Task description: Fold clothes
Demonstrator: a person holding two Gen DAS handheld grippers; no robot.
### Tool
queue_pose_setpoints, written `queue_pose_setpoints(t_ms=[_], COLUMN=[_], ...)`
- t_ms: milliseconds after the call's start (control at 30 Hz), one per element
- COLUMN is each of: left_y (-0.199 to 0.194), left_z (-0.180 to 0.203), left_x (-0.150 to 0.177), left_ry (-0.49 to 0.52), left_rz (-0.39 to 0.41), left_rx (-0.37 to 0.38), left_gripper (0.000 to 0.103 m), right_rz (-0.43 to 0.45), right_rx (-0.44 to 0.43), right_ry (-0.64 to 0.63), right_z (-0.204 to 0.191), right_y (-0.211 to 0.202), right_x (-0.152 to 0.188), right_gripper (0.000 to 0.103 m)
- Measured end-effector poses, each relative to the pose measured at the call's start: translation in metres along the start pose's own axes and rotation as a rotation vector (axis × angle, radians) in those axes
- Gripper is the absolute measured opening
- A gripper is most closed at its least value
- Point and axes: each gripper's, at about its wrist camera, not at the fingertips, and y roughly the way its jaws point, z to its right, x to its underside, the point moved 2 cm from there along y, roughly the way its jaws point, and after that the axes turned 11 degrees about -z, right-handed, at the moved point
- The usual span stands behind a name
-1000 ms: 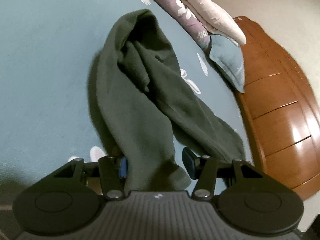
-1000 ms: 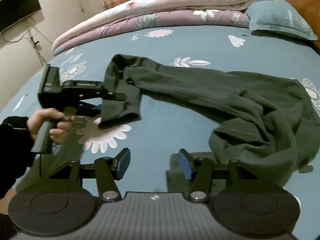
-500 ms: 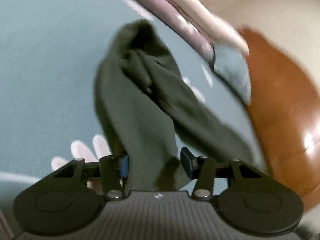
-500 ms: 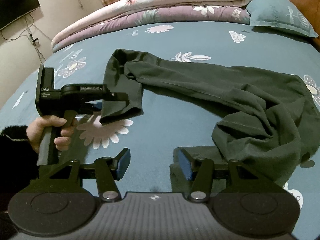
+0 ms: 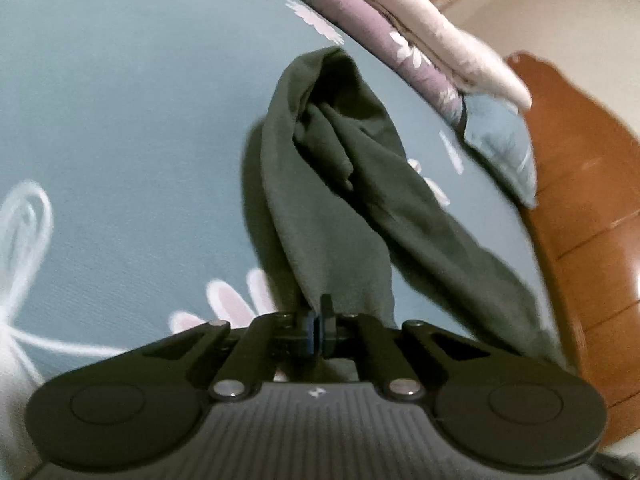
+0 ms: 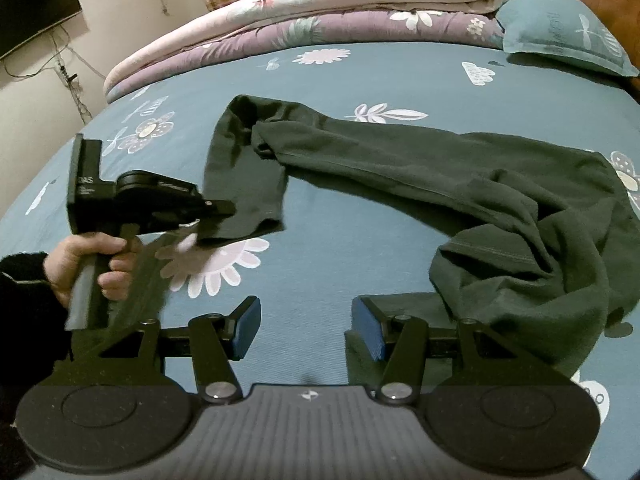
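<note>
Dark green trousers [image 6: 420, 168] lie crumpled across a blue flowered bedsheet [image 6: 328, 256]. One leg end [image 5: 344, 272] is pinched between the shut pads of my left gripper [image 5: 318, 330] and lifts slightly off the bed. From the right wrist view, the left gripper [image 6: 224, 208] is held by a hand at the left, clamped on that leg cuff [image 6: 244, 216]. My right gripper [image 6: 306, 324] stands open over bare sheet, its right pad just beside the bunched waist end [image 6: 540, 280], nothing between its fingers.
Folded quilts [image 6: 340, 8] are stacked along the far side of the bed, with a blue pillow [image 6: 560, 36] at the far right. A wooden headboard [image 5: 580, 220] borders the bed. A dark screen [image 6: 36, 12] hangs on the wall at left.
My left gripper's jaws have closed onto the trouser leg end that lay between them, and it has tilted and lifted a little. The right gripper has stayed where it was.
</note>
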Motion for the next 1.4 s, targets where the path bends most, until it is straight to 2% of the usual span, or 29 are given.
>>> queue_pose_setpoints(t_ms=[200,333,433,600,900,1067,1200,1400], left_y=[-0.03,-0.047,-0.053,-0.061,-0.066,-0.069,-0.072,-0.081], left_z=[-0.008,-0.021,-0.031,-0.051,-0.077,-0.085,-0.101,-0.109], left_x=[-0.019,-0.035,-0.048,-0.075,-0.137,-0.171,-0.2,-0.208], left_ry=[0.133,0.176,0.189,0.174,0.102,0.095,0.021,-0.018], left_rz=[0.037,0.072,0.08,0.072,0.059,0.083,0.087,0.104], left_rx=[-0.207,-0.303,-0.348,-0.383,-0.392,-0.454,-0.485,-0.468], left_gripper=[0.0,0.0,0.0,0.0,0.0,0.001,0.01,0.012], right_rz=[0.004,0.007,0.005,0.006,0.004,0.002,-0.006,-0.024], right_rx=[0.004,0.0,0.003,0.013,0.051,0.076,0.089,0.091], right_ry=[0.002,-0.012,-0.021,-0.027,-0.015,-0.004,0.013,0.025], right_z=[0.0,-0.004,-0.007,-0.01,-0.01,-0.008,-0.005,-0.002], right_y=[0.0,0.0,0.001,-0.001,-0.008,-0.012,-0.012,-0.008], right_x=[-0.001,-0.004,-0.005,-0.005,-0.001,0.0,0.003,0.008], right_gripper=[0.059,0.059,0.059,0.059,0.059,0.059,0.059,0.059])
